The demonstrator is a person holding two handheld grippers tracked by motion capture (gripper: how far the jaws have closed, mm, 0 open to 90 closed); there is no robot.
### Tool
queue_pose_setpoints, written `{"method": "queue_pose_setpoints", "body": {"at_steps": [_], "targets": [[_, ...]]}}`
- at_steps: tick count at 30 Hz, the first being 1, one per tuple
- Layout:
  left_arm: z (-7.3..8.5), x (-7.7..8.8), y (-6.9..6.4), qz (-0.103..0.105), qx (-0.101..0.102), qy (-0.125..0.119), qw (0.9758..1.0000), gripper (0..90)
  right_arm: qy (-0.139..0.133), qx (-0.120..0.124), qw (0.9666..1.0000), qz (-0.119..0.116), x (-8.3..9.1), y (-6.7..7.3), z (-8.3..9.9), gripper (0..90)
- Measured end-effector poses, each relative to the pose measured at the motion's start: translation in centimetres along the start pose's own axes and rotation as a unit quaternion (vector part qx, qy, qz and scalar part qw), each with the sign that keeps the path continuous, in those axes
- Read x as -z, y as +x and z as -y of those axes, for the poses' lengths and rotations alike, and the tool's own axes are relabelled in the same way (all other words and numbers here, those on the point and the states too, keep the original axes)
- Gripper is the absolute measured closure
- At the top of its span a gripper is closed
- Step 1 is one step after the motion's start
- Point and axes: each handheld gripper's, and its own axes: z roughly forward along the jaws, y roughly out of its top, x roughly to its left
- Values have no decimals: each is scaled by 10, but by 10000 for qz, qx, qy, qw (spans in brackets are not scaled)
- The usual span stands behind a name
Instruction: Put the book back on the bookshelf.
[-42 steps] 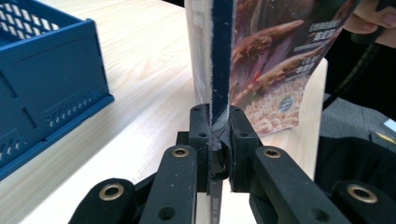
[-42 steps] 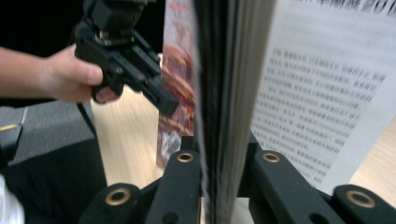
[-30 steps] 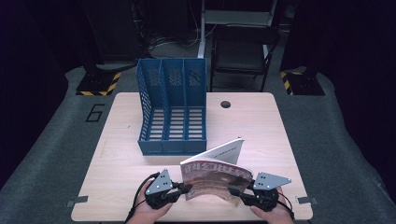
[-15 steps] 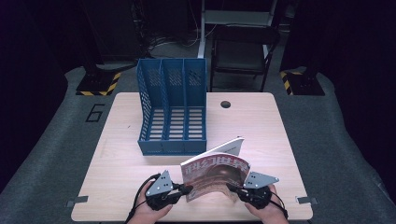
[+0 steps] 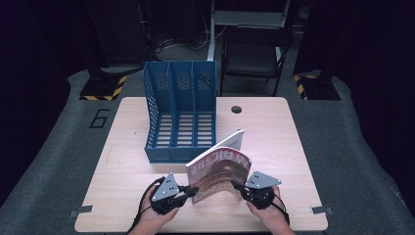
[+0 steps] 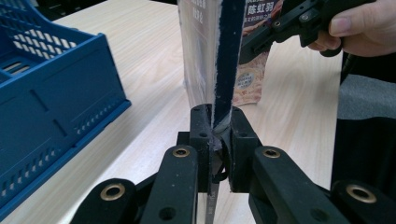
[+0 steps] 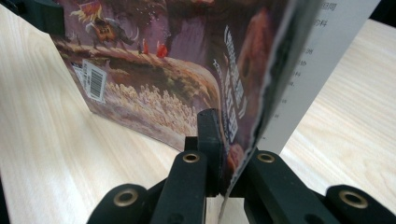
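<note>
one magazine [image 5: 220, 169] — two grippers, one file rack [image 5: 180, 113]

- High view: set above the near edge of the table [image 5: 127, 142], facing forward and down over the whole top.
- Left gripper view: very near, looking along its jaws at the magazine [image 6: 219, 56]'s edge, toward the right.
- Right gripper view: equally near, facing left across the magazine [image 7: 177, 65]'s cover.
- All three share the magazine [image 5: 220, 169].

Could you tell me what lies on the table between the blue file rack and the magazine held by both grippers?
Nothing: in the high view, bare table separates the blue file rack from the magazine.
</note>
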Motion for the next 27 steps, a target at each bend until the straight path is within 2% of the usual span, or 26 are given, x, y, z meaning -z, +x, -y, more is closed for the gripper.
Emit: {"method": "queue_pose_setpoints", "body": {"at_steps": [4,5,8,9,11,14,15,19,20,21,22,27], "targets": [[4,2,2,15,103,20,9999,832,33,187,9998,-39,-4,3,-1,882],[4,3,3,20,131,39,9999,830,60,142,9999,-34,-4,5,-1,883],[2,5,5,44,152,113,9998,813,17,212,9997,-83,-4,6,-1,882],[2,6,4,42,142,70,9999,796,37,202,9997,-93,-4,6,-1,882],[-5,9,3,64,190,-118,9997,769,52,327,9994,-121,-3,6,-1,882],[-15,13,6,58,285,-361,9989,741,81,247,9995,-189,-2,8,-1,882],[-20,15,7,49,367,-468,9982,728,50,304,9994,-181,-2,8,-1,882],[-35,21,11,44,340,-571,9978,717,28,329,9990,-292,-3,7,-2,882],[-40,22,12,31,281,-593,9978,716,39,300,9991,-286,-2,7,-1,882],[-43,23,12,37,291,-620,9976,713,86,230,9993,-297,-2,8,-1,882],[-48,24,12,46,278,-662,9974,711,26,326,9990,-316,-3,6,-1,882],[-62,24,16,100,318,-736,9967,704,26,288,9989,-376,-3,7,-1,882]]}}
